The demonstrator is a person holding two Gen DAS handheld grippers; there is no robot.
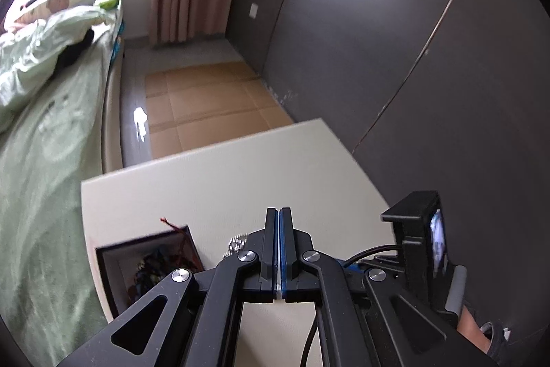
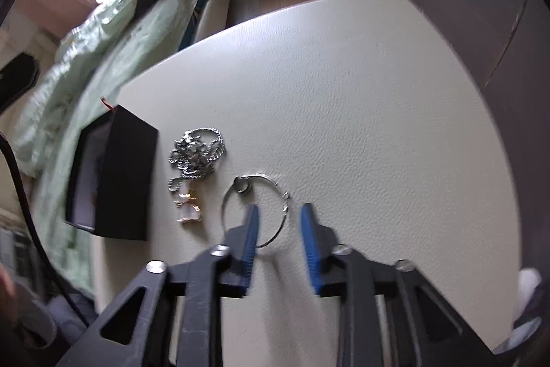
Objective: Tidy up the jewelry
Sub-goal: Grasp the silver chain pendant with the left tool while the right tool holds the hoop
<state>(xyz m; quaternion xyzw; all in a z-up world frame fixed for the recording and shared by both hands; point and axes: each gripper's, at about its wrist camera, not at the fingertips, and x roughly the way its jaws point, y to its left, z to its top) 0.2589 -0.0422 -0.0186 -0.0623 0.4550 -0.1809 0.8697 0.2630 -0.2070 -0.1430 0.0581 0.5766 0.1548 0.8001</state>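
Right wrist view: your right gripper gapes over the silver bangle; left gripper clenched empty; only right view shows the chain necklace.

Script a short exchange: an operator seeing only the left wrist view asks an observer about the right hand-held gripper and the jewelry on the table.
Operator: Is the right hand-held gripper open?
Observer: Yes, open; one side of a thin bangle lies between its fingers.
Operator: What is the silver bit beside the box?
Observer: A heaped chain necklace with a pale pendant, lying outside the box.
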